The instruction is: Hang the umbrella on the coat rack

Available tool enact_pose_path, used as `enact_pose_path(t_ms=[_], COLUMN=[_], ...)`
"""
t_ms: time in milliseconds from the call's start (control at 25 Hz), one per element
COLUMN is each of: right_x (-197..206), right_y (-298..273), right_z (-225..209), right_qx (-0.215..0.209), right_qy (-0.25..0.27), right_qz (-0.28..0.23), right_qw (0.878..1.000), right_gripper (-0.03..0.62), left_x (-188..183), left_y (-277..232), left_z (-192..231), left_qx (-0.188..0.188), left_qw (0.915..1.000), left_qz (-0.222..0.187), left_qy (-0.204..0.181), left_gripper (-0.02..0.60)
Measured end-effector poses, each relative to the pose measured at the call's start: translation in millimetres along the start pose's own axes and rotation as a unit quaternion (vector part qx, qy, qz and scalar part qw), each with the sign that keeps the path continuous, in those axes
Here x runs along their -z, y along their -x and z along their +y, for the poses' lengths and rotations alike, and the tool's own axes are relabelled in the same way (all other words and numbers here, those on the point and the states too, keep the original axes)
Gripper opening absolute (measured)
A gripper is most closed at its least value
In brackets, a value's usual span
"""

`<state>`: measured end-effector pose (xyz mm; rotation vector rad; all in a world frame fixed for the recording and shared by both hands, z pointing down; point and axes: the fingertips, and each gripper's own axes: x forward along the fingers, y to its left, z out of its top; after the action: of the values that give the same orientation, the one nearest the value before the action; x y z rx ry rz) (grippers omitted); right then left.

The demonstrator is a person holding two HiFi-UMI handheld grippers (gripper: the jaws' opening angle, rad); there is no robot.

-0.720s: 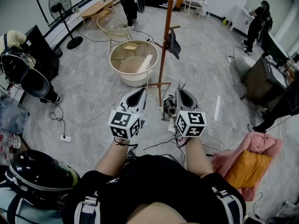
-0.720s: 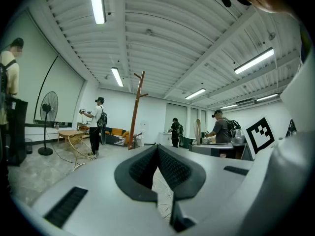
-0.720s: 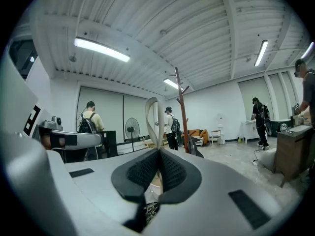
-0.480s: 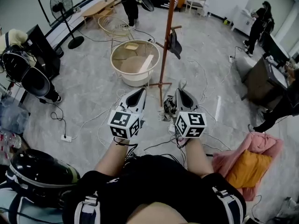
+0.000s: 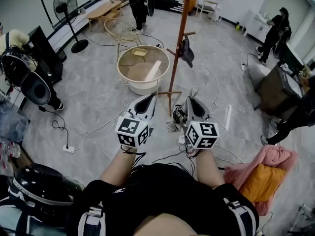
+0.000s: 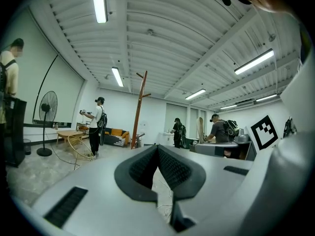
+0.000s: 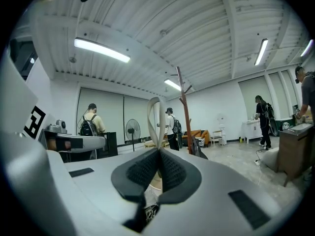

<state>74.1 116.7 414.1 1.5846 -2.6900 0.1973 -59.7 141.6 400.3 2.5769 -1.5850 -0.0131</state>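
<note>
A tall wooden coat rack (image 5: 178,43) stands on the floor ahead, with a dark item (image 5: 187,51) hanging from one of its pegs. My right gripper (image 5: 192,96) is shut on a white strap loop (image 7: 154,117) that sticks up between its pads. A patterned black-and-white bundle, seemingly the folded umbrella (image 5: 176,118), hangs just below it. The rack (image 7: 186,113) shows beyond the loop in the right gripper view. My left gripper (image 5: 146,99) is level beside it, shut with nothing in it (image 6: 157,149). The rack pole (image 6: 138,113) is far ahead in that view.
A round cream tub (image 5: 142,67) sits left of the rack's base. Cables trail over the floor. A fan (image 5: 64,5) stands at the back left, a desk (image 5: 269,84) at the right, a pink cloth heap (image 5: 266,167) at the near right. People stand around the room.
Both grippers keep their pose and grip. The head view has drifted a little, so the rack and the tub sit slightly further right and nearer.
</note>
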Motion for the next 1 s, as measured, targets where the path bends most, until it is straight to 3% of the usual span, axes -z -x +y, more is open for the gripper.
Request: enact_pose_path(t_ms=[560, 1000], right_x=[-3.4, -7.5], right_y=[-94.5, -232.4], right_z=[-4.8, -70.5], right_qx=[0.024, 0.010], right_qy=[-0.003, -0.006], right_qz=[-0.010, 0.007], right_qw=[1.000, 1.000], right_gripper=[0.017, 0.017], left_x=[17.8, -5.0], left_y=[-39.3, -170.7], left_z=[78.8, 162.0], left_qx=[0.013, -0.005], left_qw=[0.9997, 0.9997], left_qz=[0.020, 0.023], left_qy=[0.003, -0.006], left_gripper=[0.017, 0.017])
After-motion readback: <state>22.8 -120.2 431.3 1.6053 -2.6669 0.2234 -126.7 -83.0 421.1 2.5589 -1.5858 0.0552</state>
